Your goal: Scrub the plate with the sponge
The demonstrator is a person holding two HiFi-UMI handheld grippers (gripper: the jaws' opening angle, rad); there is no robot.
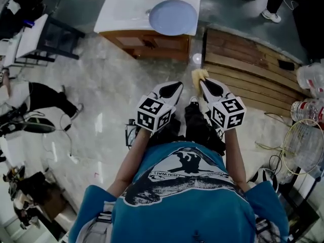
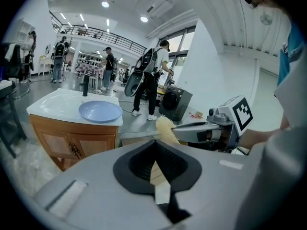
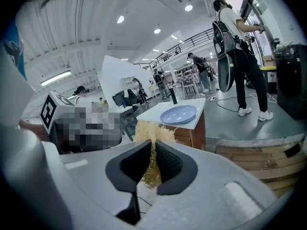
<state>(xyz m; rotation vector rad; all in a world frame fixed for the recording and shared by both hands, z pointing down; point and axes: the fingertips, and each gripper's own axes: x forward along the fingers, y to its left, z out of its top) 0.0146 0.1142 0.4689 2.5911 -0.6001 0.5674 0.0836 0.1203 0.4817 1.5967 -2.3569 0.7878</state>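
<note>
A round pale blue plate [image 1: 172, 17] lies on a white vanity top [image 1: 121, 9] over a wooden cabinet, ahead of me across the floor. It also shows as the plate [image 2: 100, 111] at left in the left gripper view, and as the plate [image 3: 178, 114] beyond the jaws in the right gripper view. My right gripper [image 1: 202, 81] is shut on a yellow fibrous sponge [image 1: 199, 75]; the sponge [image 3: 152, 128] sticks up between the dark pads. My left gripper [image 1: 178, 86] is shut with nothing in it, level with the right gripper and just left of it. Both are well short of the plate.
A wooden pallet [image 1: 248, 70] lies on the floor to the right of the cabinet. Large water bottles [image 1: 310, 77] and a racket [image 1: 304, 146] sit at far right. A table and chairs [image 1: 35, 34] stand at left. People stand behind the vanity [image 2: 153, 75].
</note>
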